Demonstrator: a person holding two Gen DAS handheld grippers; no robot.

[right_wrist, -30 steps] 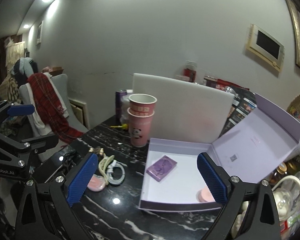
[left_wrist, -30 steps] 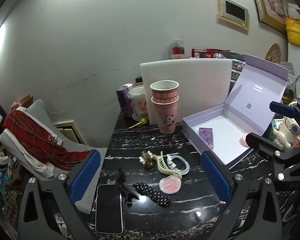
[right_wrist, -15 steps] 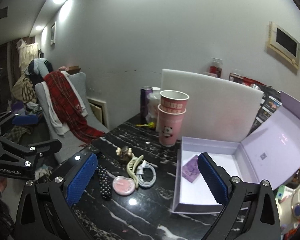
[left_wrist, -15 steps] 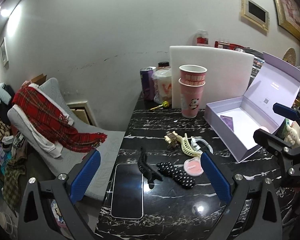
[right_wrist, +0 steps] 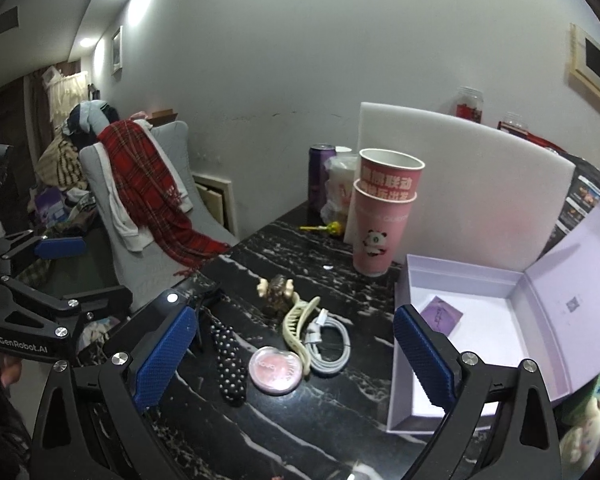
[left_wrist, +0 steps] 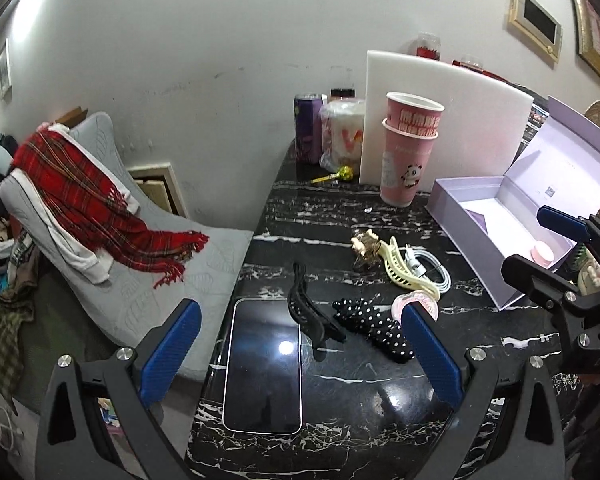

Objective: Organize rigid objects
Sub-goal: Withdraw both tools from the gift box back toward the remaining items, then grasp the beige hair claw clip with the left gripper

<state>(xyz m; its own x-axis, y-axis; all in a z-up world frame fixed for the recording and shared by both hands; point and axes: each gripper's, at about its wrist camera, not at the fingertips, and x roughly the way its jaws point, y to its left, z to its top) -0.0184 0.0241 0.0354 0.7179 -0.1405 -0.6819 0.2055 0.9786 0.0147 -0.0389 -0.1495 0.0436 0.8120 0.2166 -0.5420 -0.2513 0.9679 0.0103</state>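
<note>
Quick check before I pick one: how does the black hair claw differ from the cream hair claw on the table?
The black hair claw is dark and overlaps the top edge of the phone; the cream hair claw is pale and lies against the white cable. The black one sits farther from the lilac box, the cream one nearer it. Both lie loose on the marble table, outside the box, and neither tool holds either.

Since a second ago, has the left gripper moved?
Yes. In its own view the lavender box slid from centre to the right edge, and the phone came between its fingers, so the left gripper swung left, away from the box.
</note>
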